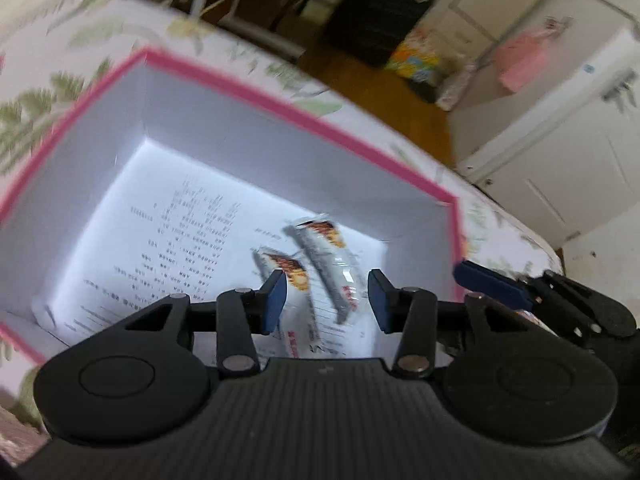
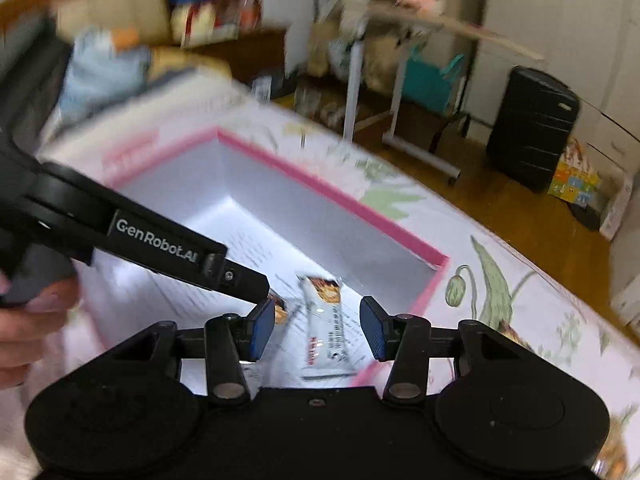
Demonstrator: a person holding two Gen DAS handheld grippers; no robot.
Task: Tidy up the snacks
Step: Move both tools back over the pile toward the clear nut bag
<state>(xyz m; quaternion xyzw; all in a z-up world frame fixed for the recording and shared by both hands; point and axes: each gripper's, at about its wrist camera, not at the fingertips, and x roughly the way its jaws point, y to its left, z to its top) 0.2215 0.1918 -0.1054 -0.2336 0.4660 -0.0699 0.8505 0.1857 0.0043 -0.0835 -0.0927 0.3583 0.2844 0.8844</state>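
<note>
A white box with a pink rim stands on a floral cloth, with a printed sheet on its bottom. Two snack bars in white wrappers lie on that sheet, one longer and one beside it, which the right wrist view half hides. My left gripper hangs over the box's near side, open, its pads apart from the bars. My right gripper is open above the longer bar without touching it. One of its fingers shows at the box's right corner. Everything is motion-blurred.
The floral cloth ends at a wooden floor. Beyond it stand a black suitcase, a white metal rack, white cabinets and colourful bags. A person's hand holds the left gripper's handle.
</note>
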